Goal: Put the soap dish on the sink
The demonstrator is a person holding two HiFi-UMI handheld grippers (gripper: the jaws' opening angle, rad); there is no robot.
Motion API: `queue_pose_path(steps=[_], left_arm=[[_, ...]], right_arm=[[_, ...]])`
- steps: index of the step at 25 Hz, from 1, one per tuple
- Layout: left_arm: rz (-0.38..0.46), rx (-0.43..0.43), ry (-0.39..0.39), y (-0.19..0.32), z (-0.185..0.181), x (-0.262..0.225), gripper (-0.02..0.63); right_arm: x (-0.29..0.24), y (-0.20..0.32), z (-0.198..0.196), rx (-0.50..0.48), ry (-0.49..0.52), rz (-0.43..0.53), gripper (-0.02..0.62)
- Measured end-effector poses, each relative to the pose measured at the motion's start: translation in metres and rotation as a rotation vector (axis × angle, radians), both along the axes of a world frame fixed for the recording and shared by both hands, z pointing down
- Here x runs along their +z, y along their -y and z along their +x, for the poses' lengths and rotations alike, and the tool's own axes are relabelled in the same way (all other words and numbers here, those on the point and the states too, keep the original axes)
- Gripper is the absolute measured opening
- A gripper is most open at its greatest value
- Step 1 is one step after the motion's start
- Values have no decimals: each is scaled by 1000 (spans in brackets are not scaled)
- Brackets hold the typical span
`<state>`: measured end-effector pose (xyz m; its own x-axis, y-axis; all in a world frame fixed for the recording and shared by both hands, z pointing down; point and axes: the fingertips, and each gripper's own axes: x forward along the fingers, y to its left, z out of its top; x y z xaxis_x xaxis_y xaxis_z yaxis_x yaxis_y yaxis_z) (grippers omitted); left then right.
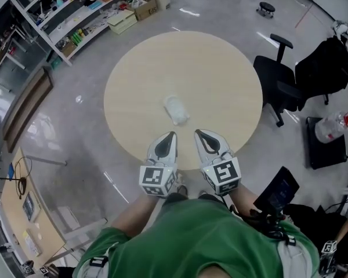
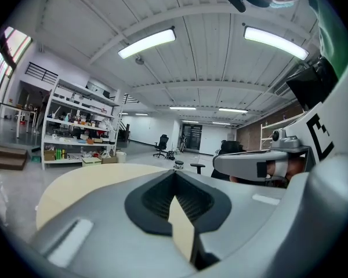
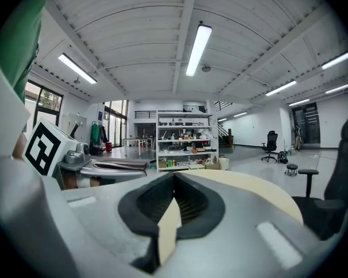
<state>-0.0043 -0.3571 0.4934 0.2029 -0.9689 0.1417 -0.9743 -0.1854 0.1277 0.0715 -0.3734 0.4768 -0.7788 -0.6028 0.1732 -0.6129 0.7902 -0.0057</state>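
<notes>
A small translucent whitish soap dish lies near the middle of the round beige table. It does not show in either gripper view. My left gripper hangs over the table's near edge, just short of the dish and slightly to its left. Its jaws are shut with nothing between them, as the left gripper view confirms. My right gripper is beside it, to the right of the dish and also short of it. Its jaws are shut and empty too. No sink shows in any view.
A black office chair stands at the table's right. Further right, a clear plastic bottle rests on a black stand. White shelves with boxes line the far left wall. A small stool stands beyond the table.
</notes>
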Motion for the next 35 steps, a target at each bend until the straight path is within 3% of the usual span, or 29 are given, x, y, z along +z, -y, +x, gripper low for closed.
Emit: queue_pose_path(steps=[14, 27, 35], left_arm=[[37, -90, 28, -86, 47, -13, 6], [142, -69, 56, -140, 20, -47, 6], [144, -13, 49, -169, 8, -50, 5]], right_arm=[[-7, -79, 47, -67, 42, 11, 3], [-33, -131, 16, -47, 30, 64, 2], [-47, -170, 1, -5, 29, 39, 3]])
